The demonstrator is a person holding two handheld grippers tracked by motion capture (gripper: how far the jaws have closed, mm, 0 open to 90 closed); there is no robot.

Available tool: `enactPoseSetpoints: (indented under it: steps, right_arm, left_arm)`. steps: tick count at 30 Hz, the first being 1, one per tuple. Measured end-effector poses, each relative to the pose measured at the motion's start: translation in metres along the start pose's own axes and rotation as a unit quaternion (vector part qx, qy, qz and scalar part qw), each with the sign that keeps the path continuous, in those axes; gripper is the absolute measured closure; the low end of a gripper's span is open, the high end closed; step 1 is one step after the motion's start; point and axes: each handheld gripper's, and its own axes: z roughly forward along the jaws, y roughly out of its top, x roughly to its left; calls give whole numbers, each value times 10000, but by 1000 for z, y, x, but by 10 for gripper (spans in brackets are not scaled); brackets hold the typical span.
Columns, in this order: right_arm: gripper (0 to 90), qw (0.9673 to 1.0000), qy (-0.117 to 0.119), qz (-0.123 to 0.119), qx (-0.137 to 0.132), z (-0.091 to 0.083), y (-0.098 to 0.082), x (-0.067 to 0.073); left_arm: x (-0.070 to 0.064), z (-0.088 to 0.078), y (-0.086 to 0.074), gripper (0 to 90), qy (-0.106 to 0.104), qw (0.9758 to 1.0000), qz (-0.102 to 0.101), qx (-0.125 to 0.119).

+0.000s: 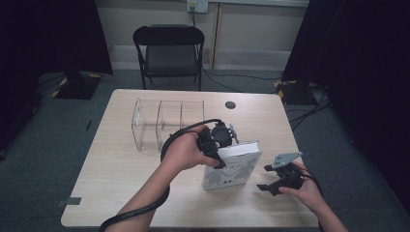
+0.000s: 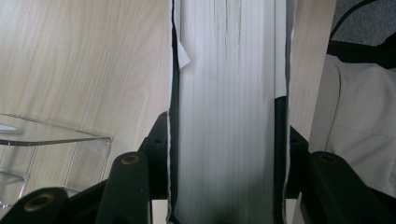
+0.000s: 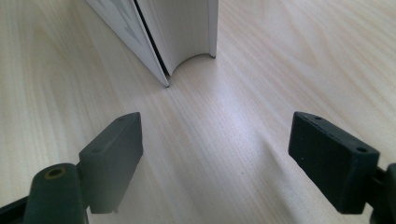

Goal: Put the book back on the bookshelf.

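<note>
My left gripper [image 1: 218,145] clamps the upright book [image 1: 232,170] by its top edge while my right gripper [image 1: 279,180] waits nearby, jaws apart; tilting could slip it from the pads

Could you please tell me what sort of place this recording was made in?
Probably a lab or studio set up for recording: black curtains flank a bare wooden table, cables trail over grey carpet, and a folding chair stands against a plain wall.

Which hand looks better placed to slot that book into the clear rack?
Left, probably: the left gripper already clamps the white hardcover book beside the clear acrylic rack; the right gripper is open and apart.
</note>
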Motion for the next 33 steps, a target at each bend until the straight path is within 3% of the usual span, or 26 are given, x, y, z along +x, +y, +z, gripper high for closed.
enactPoseSetpoints:
  steps: [8,12,14,22,33]
  right_arm:
    - [174,9999,-30,-21,124,13,-7,3]
    - [164,9999,-89,-49,10,16,-9,5]
    - [159,9999,-103,-67,-18,16,-10,6]
    - [157,9997,-132,-42,-217,16,-16,6]
    - [156,9995,-148,-29,-282,16,-17,6]
  left_arm:
    - [3,1,3,508,-65,9999,-38,99]
    - [4,2,6,488,-16,9999,-39,99]
    - [5,5,8,485,-14,10000,59,59]
    - [6,19,19,475,-98,9998,153,61]
    - [2,22,20,532,-14,9999,-54,113]
